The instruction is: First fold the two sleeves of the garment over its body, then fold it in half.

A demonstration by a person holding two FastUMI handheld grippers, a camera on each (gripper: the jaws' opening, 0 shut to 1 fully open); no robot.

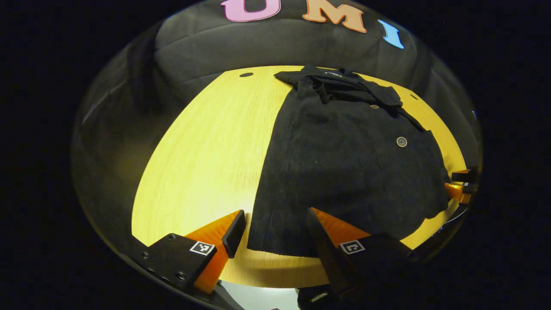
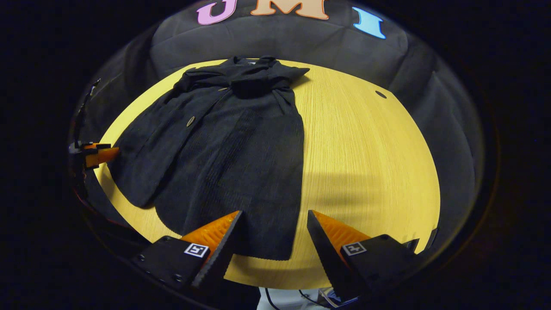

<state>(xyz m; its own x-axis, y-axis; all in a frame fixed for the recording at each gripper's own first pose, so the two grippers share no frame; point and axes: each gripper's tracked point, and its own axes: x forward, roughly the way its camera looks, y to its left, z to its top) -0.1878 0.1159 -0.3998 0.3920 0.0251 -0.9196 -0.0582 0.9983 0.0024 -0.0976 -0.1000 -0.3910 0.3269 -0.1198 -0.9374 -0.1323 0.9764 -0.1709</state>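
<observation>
A black button-front garment lies flat on the round yellow wooden table, collar at the far side and hem toward me. Its sleeves appear folded in over the body. In the left gripper view, my left gripper is open just above the hem's left corner. The right gripper's orange fingers show small at the garment's right edge. In the right gripper view, the garment stretches away from me, and my right gripper stands open over the hem's right corner. The left gripper's orange fingers show far left.
The table has bare wood on either side of the garment. A small dark hole sits near its far rim, and the same hole shows in the left gripper view. The near table edge lies just under both grippers.
</observation>
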